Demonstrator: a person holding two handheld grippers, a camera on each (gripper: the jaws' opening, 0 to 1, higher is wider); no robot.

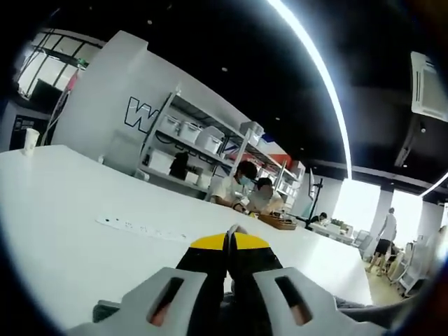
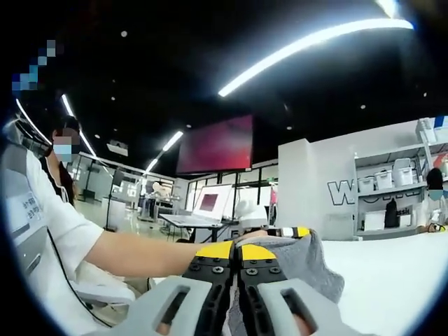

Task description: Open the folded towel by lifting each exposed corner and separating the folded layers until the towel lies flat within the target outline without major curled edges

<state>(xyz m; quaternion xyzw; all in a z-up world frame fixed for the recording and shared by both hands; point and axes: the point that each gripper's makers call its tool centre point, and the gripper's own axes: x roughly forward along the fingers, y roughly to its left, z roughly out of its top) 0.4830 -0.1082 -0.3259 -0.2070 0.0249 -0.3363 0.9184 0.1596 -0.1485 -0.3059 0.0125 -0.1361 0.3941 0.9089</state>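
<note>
Left gripper (image 1: 230,241) fingers pressed together; right gripper (image 2: 238,253) pinching grey towel (image 2: 308,266); wall letter "W" (image 1: 139,114).

Right hand-held gripper (image 2: 236,253) clamped on grey towel (image 2: 308,262), person's forearm (image 2: 140,255) alongside

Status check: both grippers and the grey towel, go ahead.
Left gripper shut, over white table. Right gripper shut on grey fabric towel, lifted. Person's forearm close alongside.
</note>
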